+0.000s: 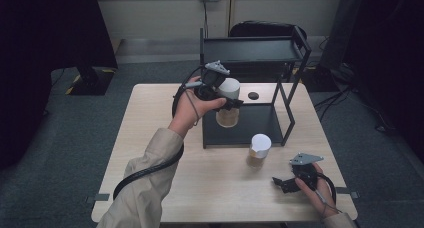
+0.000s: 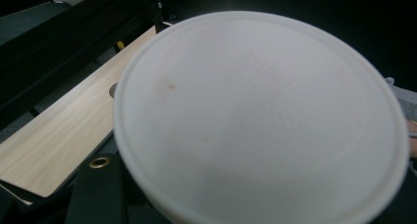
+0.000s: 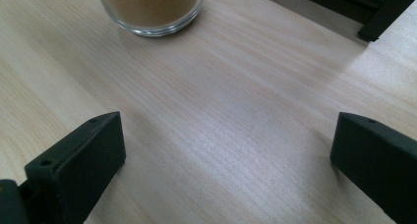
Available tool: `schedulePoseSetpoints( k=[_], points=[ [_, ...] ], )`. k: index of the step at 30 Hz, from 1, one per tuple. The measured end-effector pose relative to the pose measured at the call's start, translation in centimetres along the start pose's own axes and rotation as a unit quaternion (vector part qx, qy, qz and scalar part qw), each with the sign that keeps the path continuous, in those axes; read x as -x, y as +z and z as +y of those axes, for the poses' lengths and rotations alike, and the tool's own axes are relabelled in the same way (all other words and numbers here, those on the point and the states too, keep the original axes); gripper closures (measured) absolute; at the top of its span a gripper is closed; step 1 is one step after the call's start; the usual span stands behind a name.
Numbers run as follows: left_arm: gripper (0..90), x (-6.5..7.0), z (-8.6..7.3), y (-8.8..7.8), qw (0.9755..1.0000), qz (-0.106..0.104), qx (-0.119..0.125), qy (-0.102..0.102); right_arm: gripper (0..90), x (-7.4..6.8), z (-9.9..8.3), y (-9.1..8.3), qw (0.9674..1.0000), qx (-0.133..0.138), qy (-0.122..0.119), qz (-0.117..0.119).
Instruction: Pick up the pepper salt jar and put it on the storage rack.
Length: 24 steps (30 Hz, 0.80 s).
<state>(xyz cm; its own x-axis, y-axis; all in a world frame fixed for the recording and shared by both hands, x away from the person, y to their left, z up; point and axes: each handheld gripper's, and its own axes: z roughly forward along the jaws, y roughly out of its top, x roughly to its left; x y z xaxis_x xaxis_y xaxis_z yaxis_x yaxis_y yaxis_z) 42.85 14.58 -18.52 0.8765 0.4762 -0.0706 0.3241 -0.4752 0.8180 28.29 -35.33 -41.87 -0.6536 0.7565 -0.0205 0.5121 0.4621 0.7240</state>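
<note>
Seen from the high view, a light wooden table (image 1: 165, 138) stands on grey carpet, with a black metal rack (image 1: 252, 50) on its far half. The person's left hand (image 1: 192, 108) holds the left gripper (image 1: 234, 104) over the rack's lower shelf, its jaws closed around a glass jar (image 1: 227, 115) of brown powder topped with a white lid (image 1: 230, 88). A second jar (image 1: 258, 155) with its own white lid stands on the bare table just in front of the rack. The right gripper (image 1: 280, 183) rests low near the table's front right corner, held by the right hand (image 1: 315, 188), its jaws pointing toward that second jar but apart from it. A small dark disc (image 1: 253, 95) lies on the table behind the rack's shelf. In the left gripper view, the held jar's white lid (image 2: 260, 121) looms very close and blurred, hiding the jaws; a strip of table (image 2: 59, 135) and dark rack bars (image 2: 74, 32) show to the left. In the right gripper view, the two black jaws stand wide apart with nothing between them, above bare wood (image 3: 221, 126); the base of the second jar (image 3: 150, 10), with its brown powder, sits ahead, clear of the jaws.
</note>
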Motion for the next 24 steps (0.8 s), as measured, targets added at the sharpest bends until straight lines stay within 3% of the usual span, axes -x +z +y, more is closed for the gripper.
schedulePoseSetpoints(
  k=[12, 24],
  points=[
    [34.7, -0.3, 2.0, -0.6, 1.0000, 0.006, -0.002, -0.004, 0.0, 0.0, 0.0, 0.0, 1.0000, 0.000, 0.000, 0.000],
    [34.7, -0.3, 5.0, -1.8, 0.9999, 0.011, -0.002, 0.006, 0.0, 0.0, 0.0, 0.0, 1.0000, 0.000, 0.000, 0.001]
  ],
)
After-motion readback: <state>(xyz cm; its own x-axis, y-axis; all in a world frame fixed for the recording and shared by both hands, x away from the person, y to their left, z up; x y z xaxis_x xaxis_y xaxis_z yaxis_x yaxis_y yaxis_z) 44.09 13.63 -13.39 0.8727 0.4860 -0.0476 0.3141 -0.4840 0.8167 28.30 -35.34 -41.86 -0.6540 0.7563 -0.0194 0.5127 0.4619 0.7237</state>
